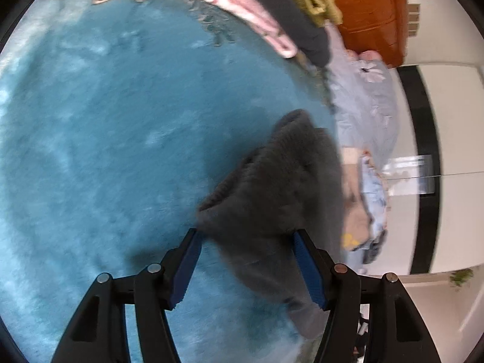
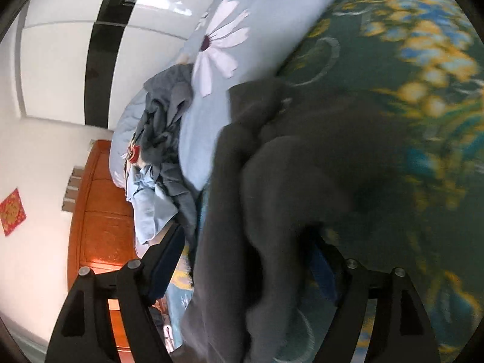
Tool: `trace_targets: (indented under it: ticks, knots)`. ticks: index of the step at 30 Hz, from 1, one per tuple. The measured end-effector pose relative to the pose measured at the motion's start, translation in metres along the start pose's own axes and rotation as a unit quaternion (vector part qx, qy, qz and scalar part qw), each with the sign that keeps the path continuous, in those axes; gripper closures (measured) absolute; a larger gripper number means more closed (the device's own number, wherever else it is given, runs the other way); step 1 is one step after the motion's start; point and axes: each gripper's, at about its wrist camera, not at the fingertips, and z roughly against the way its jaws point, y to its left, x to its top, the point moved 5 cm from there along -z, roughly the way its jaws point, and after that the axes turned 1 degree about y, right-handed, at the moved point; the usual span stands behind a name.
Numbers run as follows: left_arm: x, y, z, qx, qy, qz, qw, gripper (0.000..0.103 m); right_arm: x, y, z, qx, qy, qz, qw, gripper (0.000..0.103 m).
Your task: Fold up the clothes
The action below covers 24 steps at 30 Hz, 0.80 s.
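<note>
your left gripper [image 1: 246,236] is spread wide, blue pads [image 1: 187,267] well apart, and the dark grey fleece garment [image 1: 278,181] bunches up between them over the teal blanket [image 1: 106,136]. it's blurry, so i can't tell if either pad touches it. on your right gripper [image 2: 251,239] the fingers also stand apart, with the same dark grey garment [image 2: 302,166] draped thick across the gap and hiding one pad; whether it's pinched, i can't tell. a pale blue floral duvet [image 2: 257,15] lies beside it, crumpled grey-blue clothes [image 2: 163,139] just past that, and an orange wooden cabinet [image 2: 99,211] by the wall.
</note>
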Motion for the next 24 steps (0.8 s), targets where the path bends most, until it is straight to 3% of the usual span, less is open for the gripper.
trace_targets:
  ticks: [3,8,9,10,13,15,16,20,24]
  knots:
    - [0.003,0.000,-0.004,0.005,0.002,-0.001,1.0000,0.026,0.000,0.003,-0.017,-0.028,0.004,0.002,1.000,0.024]
    - [0.007,0.000,-0.010,0.013,0.004,-0.003,0.9999,0.027,-0.005,0.004,-0.029,-0.028,0.005,-0.010,1.000,0.026]
    - [0.008,0.000,-0.011,0.015,0.005,-0.003,0.9999,0.027,-0.007,0.006,-0.031,-0.034,0.010,-0.003,0.999,0.035]
    - [0.009,-0.001,-0.012,0.016,0.005,-0.003,0.9999,0.027,-0.008,0.008,-0.032,-0.043,0.016,0.006,0.999,0.051]
    - [0.011,-0.006,-0.010,0.022,0.003,-0.011,0.9997,0.038,-0.012,0.015,-0.030,-0.068,0.027,0.033,0.997,0.080]
    - [0.013,-0.013,-0.006,0.025,0.001,-0.019,0.9995,0.048,-0.013,0.024,-0.025,-0.067,0.029,0.049,0.996,0.089]
    - [0.013,-0.016,-0.004,0.027,-0.001,-0.023,0.9994,0.050,-0.013,0.031,-0.023,-0.060,0.030,0.059,0.996,0.093]
    - [0.017,-0.030,0.004,0.035,-0.006,-0.040,0.9986,0.062,-0.017,0.071,0.004,-0.003,0.014,0.118,0.993,0.094]
    - [0.020,-0.069,0.034,0.003,-0.025,-0.089,0.9958,0.065,-0.025,0.108,0.047,0.065,0.002,0.162,0.985,0.095]
